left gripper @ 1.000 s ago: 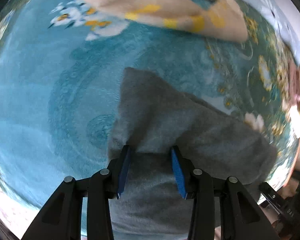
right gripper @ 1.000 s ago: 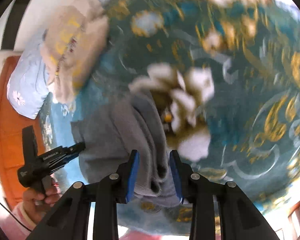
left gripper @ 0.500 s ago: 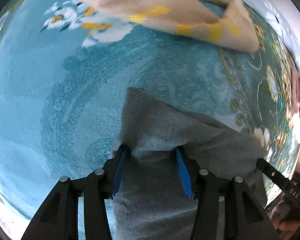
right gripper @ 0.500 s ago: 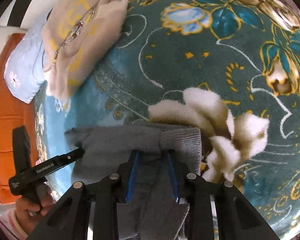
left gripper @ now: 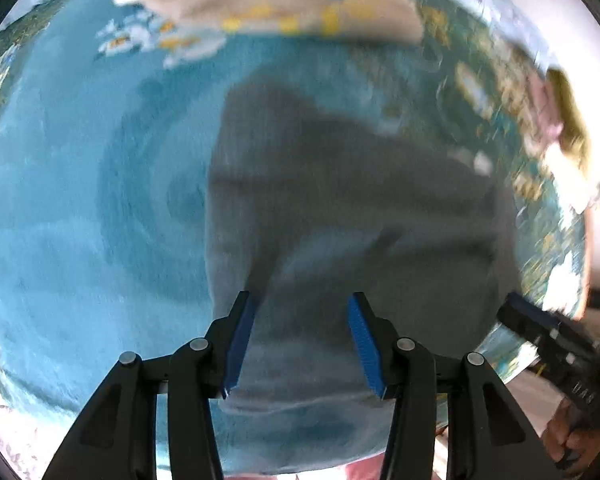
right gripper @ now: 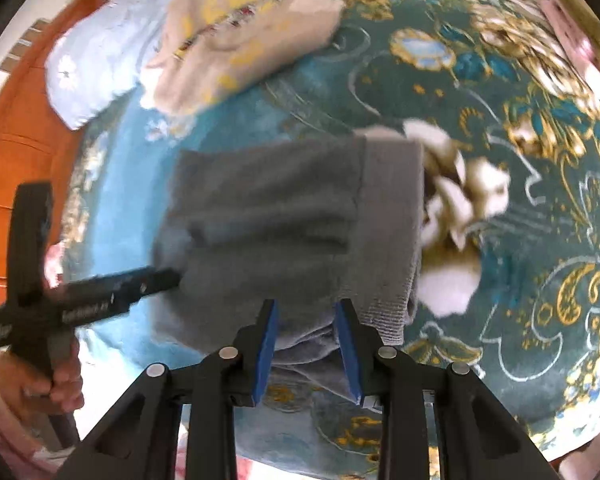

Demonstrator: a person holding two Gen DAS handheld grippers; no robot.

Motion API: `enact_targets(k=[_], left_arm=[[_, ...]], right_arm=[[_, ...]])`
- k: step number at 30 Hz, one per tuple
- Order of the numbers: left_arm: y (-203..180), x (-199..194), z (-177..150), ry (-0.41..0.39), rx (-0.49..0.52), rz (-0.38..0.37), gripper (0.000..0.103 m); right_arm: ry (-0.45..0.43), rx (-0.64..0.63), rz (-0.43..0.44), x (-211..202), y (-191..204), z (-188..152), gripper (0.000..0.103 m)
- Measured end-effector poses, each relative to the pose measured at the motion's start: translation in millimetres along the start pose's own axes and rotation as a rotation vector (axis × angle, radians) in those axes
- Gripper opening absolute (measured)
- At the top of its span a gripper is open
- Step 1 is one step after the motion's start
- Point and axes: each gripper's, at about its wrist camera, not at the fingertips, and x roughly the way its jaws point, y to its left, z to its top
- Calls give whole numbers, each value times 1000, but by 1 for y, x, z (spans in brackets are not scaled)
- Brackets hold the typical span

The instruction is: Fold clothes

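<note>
Teal floral carpet (right gripper: 440,92) in bright daylight, orange wooden furniture (right gripper: 16,152) along its far edge.

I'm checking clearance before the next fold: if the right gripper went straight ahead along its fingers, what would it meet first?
Most likely the grey garment: the right gripper stands open with that cloth right between and ahead of its fingers. Depth is unclear, so contact may be immediate.

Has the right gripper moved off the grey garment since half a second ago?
Yes. The right gripper has pulled back toward the near edge of the grey garment, judged against the white carpet flower.
</note>
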Motion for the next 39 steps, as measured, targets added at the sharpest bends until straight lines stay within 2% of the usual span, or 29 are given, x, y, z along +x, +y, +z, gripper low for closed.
enact_targets(k=[3,9,15,18,20,23,25,28,33,37,39], left_arm=[[2,14,-6,11,-9,9,52],[3,28,-2,17,-9,13,52],[8,10,6,37,-44,-32,51],[22,-11,15,-29,-74,-88,51],[34,-13,19,-47,-100,-74,51],[60,-7,29,-51,-170,-75,50],[78,1,32,-35,-210,-130,50],[86,12,39,-2,-197,-180,51],[92,19,45,7,-164,-232,58],[101,11,48,6,-182,-329,58],[101,13,48,21,-171,-343,58]], right_arm=[[13,49,-8,16,-13,-7,33],[1,50,-6,24,-22,-11,33],[14,140,63,18,-44,-11,33],[4,215,110,18,-62,-10,35],[-3,265,141,18,-74,-9,41],[-13,341,187,19,-91,-8,42],[-20,391,218,19,-103,-8,43],[-31,466,265,19,-121,-7,54],[-38,500,360,26,-133,-10,54],[-22,474,402,31,-133,-5,56],[-18,472,417,37,-132,-1,56]])
